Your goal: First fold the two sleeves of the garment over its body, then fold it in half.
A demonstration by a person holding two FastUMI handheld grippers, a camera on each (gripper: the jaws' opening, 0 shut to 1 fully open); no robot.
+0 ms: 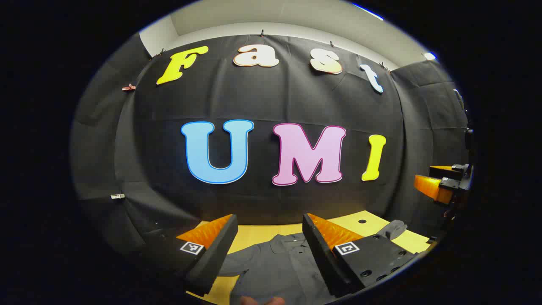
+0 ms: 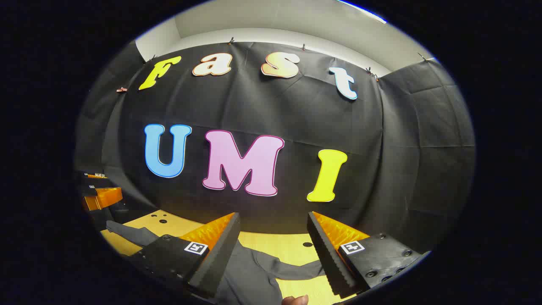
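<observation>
**Ana:** Left gripper view first, from left to right. What lies on the table?

**Ben:** A dark grey long-sleeved garment (image 1: 275, 264) lies flat on a yellow table (image 1: 262, 232), below and between the fingers of the left gripper (image 1: 267, 250). Its collar points to the back wall. One sleeve (image 1: 394, 228) stretches out to the right. The left gripper's fingers are spread wide, holding nothing.

**Ana:** And the right gripper view?

**Ben:** The right gripper (image 2: 273, 250) is also spread wide and empty. The garment's body runs from the left under its left finger, and a sleeve trails rightward across the table between the fingers.

**Ana:** How would the garment handle?

**Ben:** I judge it light, soft and limp. It would sag and slide easily. A sleeve's cuff end looks like the best place to pinch.
</observation>
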